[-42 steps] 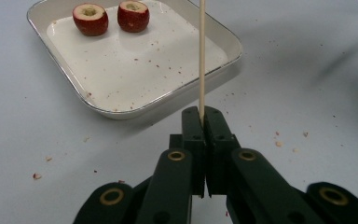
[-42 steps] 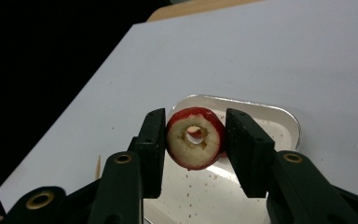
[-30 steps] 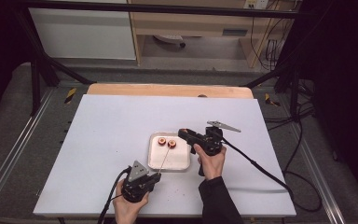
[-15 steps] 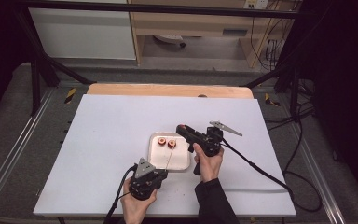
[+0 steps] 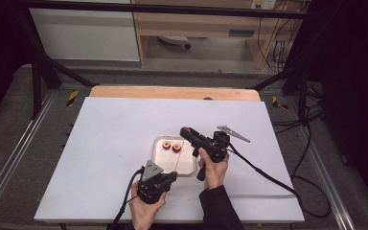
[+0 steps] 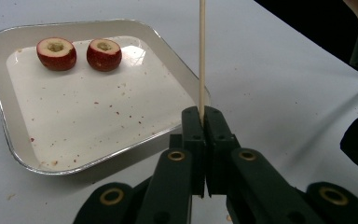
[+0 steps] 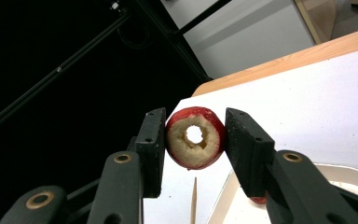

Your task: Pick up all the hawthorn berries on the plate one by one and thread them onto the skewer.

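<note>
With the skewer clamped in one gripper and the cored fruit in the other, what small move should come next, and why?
Probably lower the right gripper so the hole in the cored red fruit lines up over the tip of the wooden skewer. The left gripper holds the skewer upright, and its tip shows just below the fruit, not yet in the hole.
</note>
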A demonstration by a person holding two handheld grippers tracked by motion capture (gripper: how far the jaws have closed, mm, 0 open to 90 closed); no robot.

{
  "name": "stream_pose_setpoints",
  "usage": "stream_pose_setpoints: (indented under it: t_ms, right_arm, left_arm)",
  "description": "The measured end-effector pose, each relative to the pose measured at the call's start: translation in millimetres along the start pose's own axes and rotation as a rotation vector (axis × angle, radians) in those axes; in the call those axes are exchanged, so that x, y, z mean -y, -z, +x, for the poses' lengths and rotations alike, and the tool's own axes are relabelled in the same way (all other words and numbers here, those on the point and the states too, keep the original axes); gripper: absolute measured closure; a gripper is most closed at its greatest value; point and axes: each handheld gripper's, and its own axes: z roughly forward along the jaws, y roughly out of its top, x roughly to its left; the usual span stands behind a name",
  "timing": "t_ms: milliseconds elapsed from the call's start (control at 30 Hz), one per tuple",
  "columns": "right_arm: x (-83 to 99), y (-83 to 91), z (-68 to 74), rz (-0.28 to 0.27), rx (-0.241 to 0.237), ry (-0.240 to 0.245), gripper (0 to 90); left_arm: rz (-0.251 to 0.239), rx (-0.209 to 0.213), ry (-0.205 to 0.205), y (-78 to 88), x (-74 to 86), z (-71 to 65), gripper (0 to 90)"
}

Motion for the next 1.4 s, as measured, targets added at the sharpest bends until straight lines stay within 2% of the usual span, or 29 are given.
stream_pose_setpoints:
  t_ms: [467, 1033, 1400]
  right_arm:
    - [3.7, -0.6, 1.0, 0.007, -0.016, -0.006, 60.1]
    - [11.8, -2.3, 0.6, 0.038, -0.027, 0.017, 60.2]
    - [19.1, -2.6, 0.9, 0.094, -0.038, 0.026, 60.3]
  left_arm:
    - [-0.016, 0.004, 0.018, 1.3, -0.9, 0.5, 88.4]
    - [-0.034, 0.021, 0.088, -1.0, -3.7, 2.6, 88.5]
    - [-0.044, 0.009, 0.076, -2.3, -13.9, 4.9, 88.5]
